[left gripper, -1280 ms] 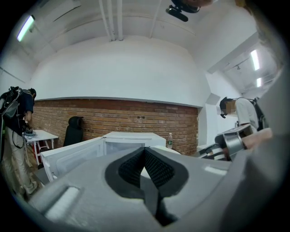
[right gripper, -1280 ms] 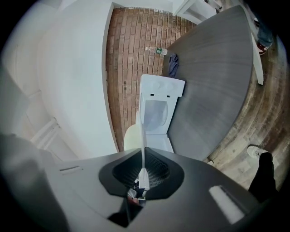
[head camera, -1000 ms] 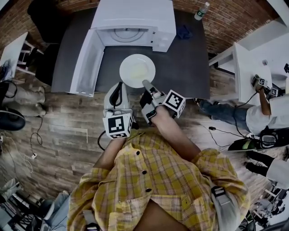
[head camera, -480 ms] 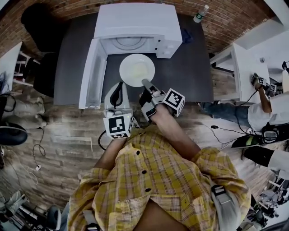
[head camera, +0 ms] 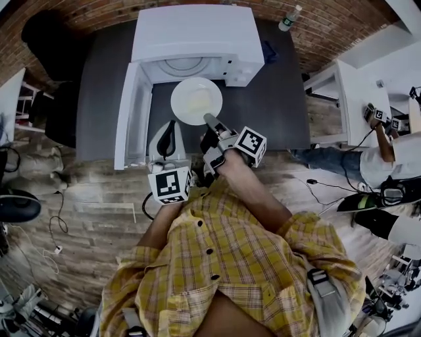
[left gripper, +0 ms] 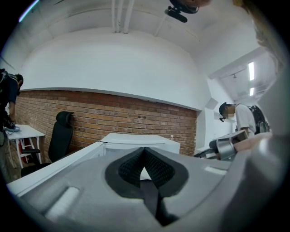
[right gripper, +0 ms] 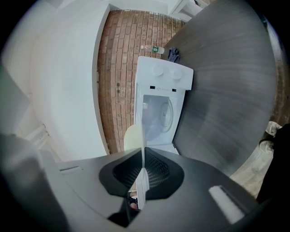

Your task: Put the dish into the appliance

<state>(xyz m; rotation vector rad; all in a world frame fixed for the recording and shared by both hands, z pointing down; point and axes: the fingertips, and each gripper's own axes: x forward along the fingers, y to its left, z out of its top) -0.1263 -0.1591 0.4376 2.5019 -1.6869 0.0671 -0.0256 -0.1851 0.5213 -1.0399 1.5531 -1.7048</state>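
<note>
Dark bench sat against the brick wall. Clear water bottle lay at its far right corner, a crumpled dark blue cloth near it. Black office chair stood off the bench's left end. White desk to the right, a person beside it. Wood floor, loose cables on it.

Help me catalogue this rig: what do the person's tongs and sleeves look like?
The left tongs and right tongs are light grey shells with black ribbed pads. Each bears a white cube with black square markers. The person wears a yellow checked shirt.
</note>
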